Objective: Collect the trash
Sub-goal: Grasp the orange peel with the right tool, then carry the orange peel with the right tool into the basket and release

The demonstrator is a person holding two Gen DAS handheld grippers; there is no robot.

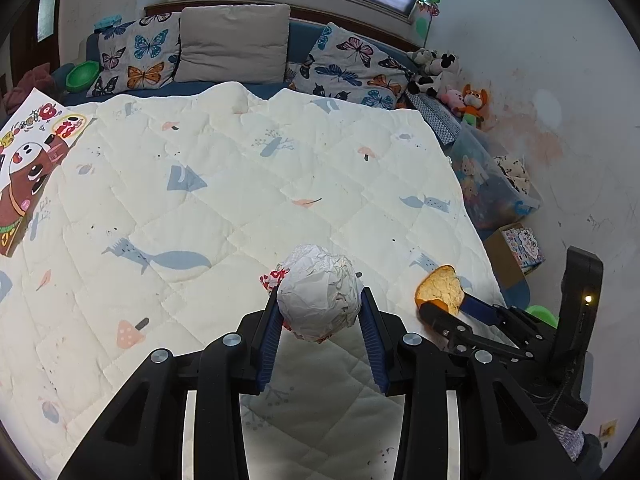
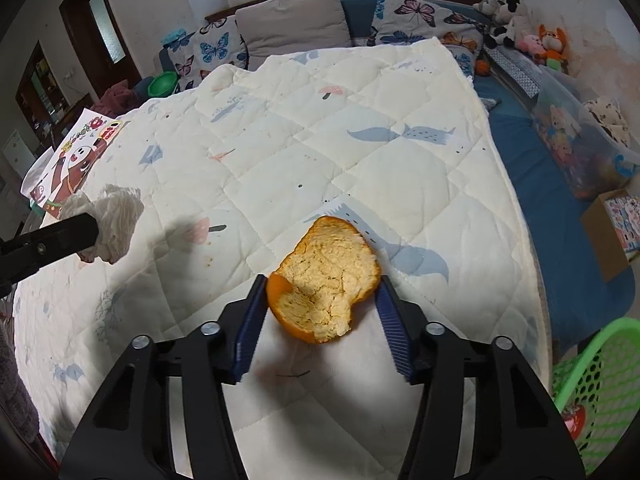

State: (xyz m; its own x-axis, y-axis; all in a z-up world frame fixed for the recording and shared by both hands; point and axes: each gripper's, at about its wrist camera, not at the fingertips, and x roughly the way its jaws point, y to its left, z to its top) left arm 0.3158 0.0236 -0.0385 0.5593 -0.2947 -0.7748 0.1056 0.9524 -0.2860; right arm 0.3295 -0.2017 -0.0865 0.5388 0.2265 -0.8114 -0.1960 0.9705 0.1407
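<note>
Your left gripper (image 1: 320,300) is clamped on a crumpled paper ball (image 1: 318,294), held clear above the quilt (image 1: 224,184) so it won't snag. Your right gripper (image 2: 322,294) pinches an orange peel (image 2: 326,270) by its edges, pith side up. The green mesh basket (image 2: 592,364) sits just off the bed's right edge, likely where both pieces should go

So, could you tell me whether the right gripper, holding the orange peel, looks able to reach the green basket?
Probably yes: the green basket sits low beside the right gripper, off the bed's edge, with nothing between them.
</note>
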